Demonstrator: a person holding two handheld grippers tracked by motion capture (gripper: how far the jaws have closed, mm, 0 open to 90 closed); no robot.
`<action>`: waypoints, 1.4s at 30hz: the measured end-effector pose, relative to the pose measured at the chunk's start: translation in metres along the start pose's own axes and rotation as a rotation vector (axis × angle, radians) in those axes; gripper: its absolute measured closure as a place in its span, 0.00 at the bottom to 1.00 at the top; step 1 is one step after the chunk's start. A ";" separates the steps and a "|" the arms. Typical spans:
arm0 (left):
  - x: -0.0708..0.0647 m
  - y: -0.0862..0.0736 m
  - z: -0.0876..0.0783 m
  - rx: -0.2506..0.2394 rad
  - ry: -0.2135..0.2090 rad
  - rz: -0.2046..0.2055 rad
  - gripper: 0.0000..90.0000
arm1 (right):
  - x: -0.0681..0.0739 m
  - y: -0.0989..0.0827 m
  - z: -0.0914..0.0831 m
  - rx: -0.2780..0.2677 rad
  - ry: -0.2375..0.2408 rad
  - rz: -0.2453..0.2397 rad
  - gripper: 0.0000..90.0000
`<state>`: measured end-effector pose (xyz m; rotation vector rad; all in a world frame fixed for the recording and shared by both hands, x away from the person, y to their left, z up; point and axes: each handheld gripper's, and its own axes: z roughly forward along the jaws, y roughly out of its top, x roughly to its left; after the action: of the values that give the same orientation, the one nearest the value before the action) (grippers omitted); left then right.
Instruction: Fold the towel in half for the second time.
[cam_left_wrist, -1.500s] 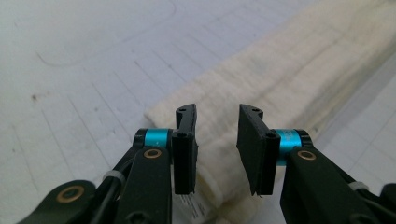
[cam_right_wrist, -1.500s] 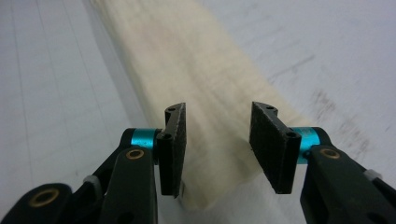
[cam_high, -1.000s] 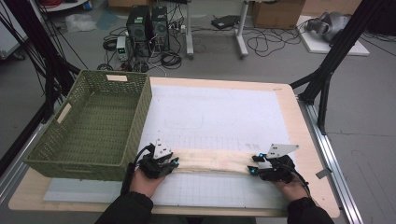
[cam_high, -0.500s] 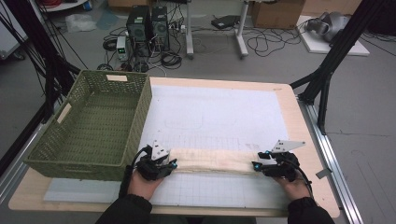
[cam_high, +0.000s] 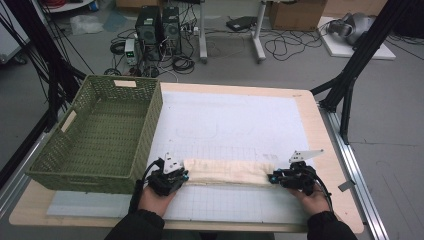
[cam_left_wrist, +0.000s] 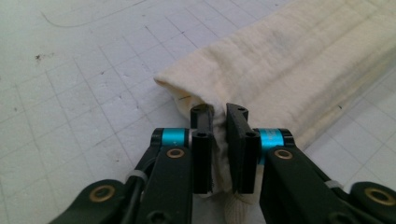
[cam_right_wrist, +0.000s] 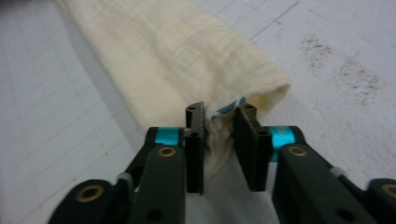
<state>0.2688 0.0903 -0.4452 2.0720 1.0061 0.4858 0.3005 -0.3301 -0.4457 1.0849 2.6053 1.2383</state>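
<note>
- A cream cloth, folded into a long narrow band, lies flat across the near part of the desk, on the white gridded mat that covers most of the top.
- The left gripper sits at the band's left end, held in the person's left hand, which comes in from the bottom edge of the high view.
- In the left gripper view the two black fingers have just been closing and now pinch a bunched corner of the cloth between them; the fabric fills the narrow gap and hangs out below the pads.
- The right gripper is at the band's right end, held in the right hand.
- In the right gripper view its fingers have likewise just been closing; a crumpled bit of the cloth's end sits between them, touching the left pad, while a sliver of gap shows by the right pad, so the grip looks looser.
- A little blue print shows inside the open fold at that end.
- A green woven basket stands at the left side of the desk, its near right corner just beside the left gripper.
- Beyond the desk, computer towers and loose cables lie on the floor.
</note>
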 end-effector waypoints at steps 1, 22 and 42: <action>0.000 0.000 -0.001 0.001 0.008 -0.006 0.92 | 0.001 0.000 0.000 0.003 0.004 -0.009 0.88; 0.000 -0.014 -0.043 -0.048 0.117 -0.042 0.76 | 0.011 0.034 0.011 -0.027 -0.057 -0.118 0.65; 0.005 -0.011 -0.020 0.028 0.032 -0.003 0.74 | 0.022 0.031 0.027 0.030 -0.079 -0.205 0.63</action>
<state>0.2538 0.1078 -0.4405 2.0929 1.0398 0.5072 0.3106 -0.2857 -0.4376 0.8274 2.6047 1.0934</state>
